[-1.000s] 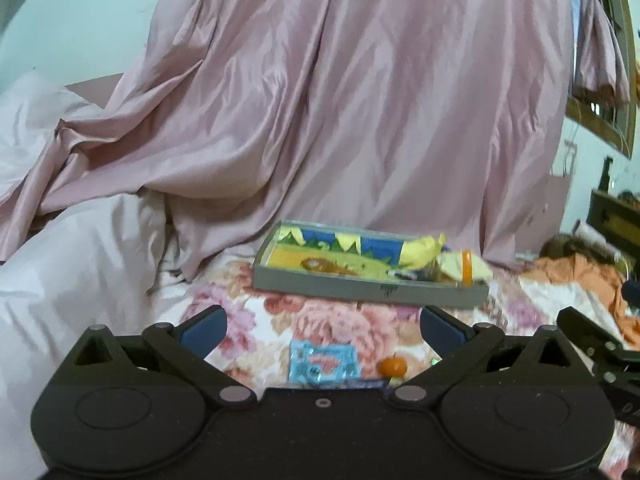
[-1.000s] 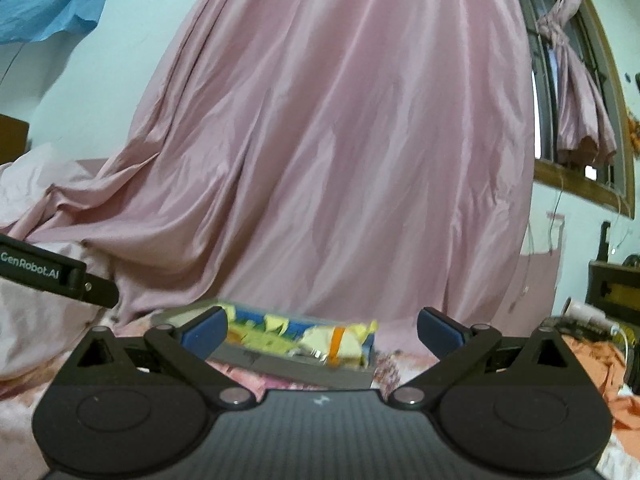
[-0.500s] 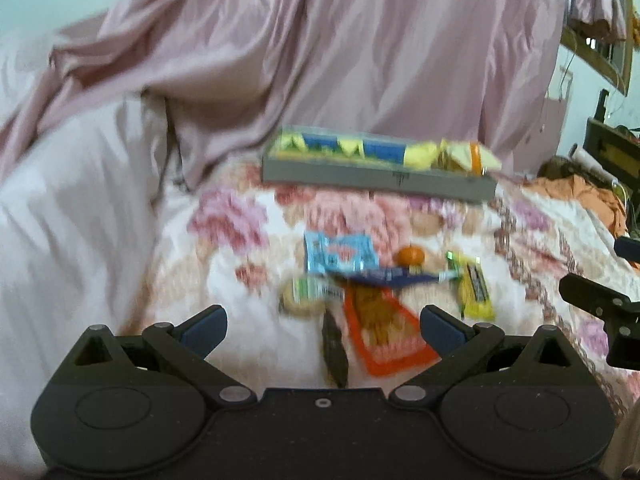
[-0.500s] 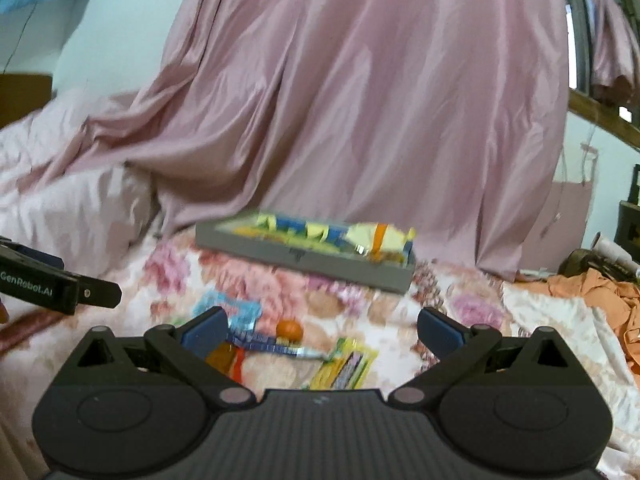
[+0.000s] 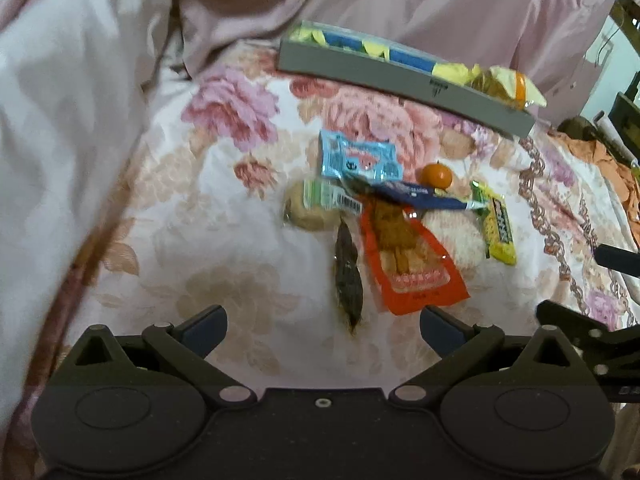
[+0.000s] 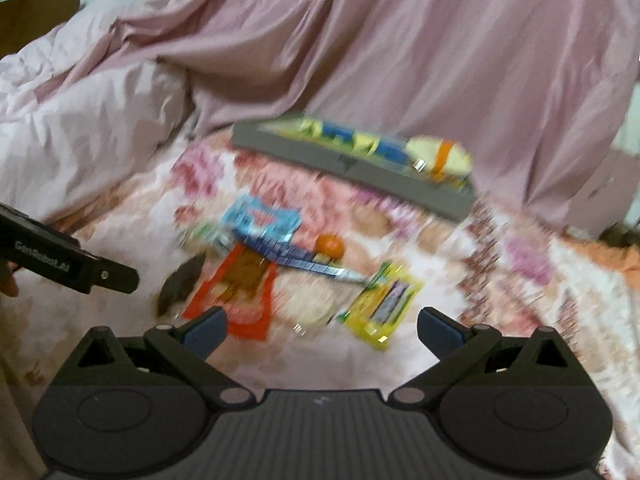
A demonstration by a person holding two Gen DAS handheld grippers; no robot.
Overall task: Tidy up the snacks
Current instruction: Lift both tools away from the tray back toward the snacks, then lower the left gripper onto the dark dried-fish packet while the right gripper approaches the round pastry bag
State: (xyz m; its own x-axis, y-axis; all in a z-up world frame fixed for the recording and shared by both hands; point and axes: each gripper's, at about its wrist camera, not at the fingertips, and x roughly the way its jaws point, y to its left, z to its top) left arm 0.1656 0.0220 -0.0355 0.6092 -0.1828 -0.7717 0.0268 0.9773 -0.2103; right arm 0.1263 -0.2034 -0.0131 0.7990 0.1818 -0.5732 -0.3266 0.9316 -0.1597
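Several snacks lie in a loose pile on the floral bedsheet: a light blue packet (image 5: pixel 359 158), a round cake in a green wrapper (image 5: pixel 314 206), a dark brown pack (image 5: pixel 348 276), an orange-red pouch (image 5: pixel 408 260), a dark blue stick (image 5: pixel 416 193), a small orange (image 5: pixel 436 175) and a yellow-green bar (image 5: pixel 498 226). A grey tray (image 5: pixel 400 86) holding yellow and blue packets sits behind them. My left gripper (image 5: pixel 323 330) is open and empty, just in front of the brown pack. My right gripper (image 6: pixel 322 330) is open and empty, near the yellow-green bar (image 6: pixel 382 304) and pouch (image 6: pixel 236 292).
A pink curtain (image 6: pixel 400 60) hangs behind the tray (image 6: pixel 352 168). A bunched white-pink quilt (image 5: pixel 60 120) rises on the left. Orange cloth (image 5: pixel 604 152) lies at the far right. The left tool's body (image 6: pixel 60 258) shows at the right wrist view's left edge.
Both grippers have tilted down and moved forward toward the bed. The snack pile, hidden or low in view a second ago, now fills the middle of both views. Both jaws stayed open.
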